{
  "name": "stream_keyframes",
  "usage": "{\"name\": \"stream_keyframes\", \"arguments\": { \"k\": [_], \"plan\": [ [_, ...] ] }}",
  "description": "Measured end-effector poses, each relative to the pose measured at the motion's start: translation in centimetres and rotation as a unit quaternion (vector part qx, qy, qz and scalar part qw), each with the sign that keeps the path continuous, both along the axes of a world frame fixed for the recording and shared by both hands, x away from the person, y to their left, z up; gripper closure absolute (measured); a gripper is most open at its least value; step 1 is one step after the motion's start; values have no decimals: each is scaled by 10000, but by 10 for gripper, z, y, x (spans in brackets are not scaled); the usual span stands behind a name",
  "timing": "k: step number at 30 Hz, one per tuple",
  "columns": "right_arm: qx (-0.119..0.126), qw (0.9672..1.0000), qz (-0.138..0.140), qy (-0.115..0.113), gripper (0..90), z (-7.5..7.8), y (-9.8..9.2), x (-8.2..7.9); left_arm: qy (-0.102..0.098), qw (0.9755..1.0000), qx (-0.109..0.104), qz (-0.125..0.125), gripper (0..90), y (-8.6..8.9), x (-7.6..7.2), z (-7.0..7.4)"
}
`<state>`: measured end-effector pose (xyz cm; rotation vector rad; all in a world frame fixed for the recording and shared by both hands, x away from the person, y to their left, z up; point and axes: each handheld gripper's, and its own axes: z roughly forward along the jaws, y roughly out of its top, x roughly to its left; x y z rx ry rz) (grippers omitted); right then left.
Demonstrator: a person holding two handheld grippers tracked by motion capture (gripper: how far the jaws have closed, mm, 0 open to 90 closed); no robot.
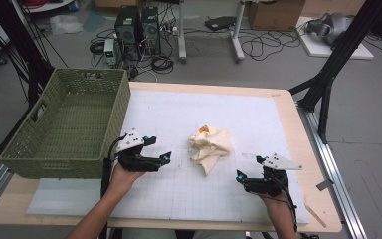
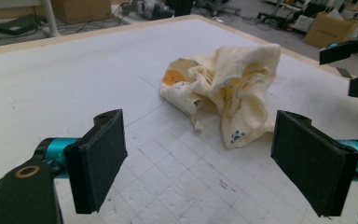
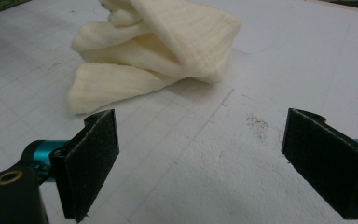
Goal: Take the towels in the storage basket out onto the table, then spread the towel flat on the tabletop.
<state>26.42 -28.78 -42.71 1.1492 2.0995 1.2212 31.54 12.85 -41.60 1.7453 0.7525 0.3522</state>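
**Cloth still loose on the tabletop, basket empty**

At left, a green woven basket (image 1: 54, 144) sits on the tabletop (image 1: 288, 114) with nothing inside. The left tongs (image 1: 160, 149) gape wide, holding nothing. A crumpled cream cloth (image 1: 210, 145) lies mid-table between both tongs, ungrasped. The right tongs (image 1: 239, 175) also stand apart, empty. Likely all handling remains.

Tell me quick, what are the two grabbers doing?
Left gripper: open, holding nothing.
Right gripper: open, holding nothing.
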Motion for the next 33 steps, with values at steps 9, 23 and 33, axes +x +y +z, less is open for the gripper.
{"name": "stream_keyframes", "arguments": {
  "k": [9,23,33],
  "plan": [
    [26,10000,-15,62,102,-2,4,9,-17,9998,-54,204,181,10,-3,-5],
    [-119,9999,15,68,102,-3,11,9,-136,9990,-223,371,183,18,-4,0],
    [-93,9999,-5,65,102,-3,11,9,-104,9985,-395,376,192,18,-2,0]
  ]
}}
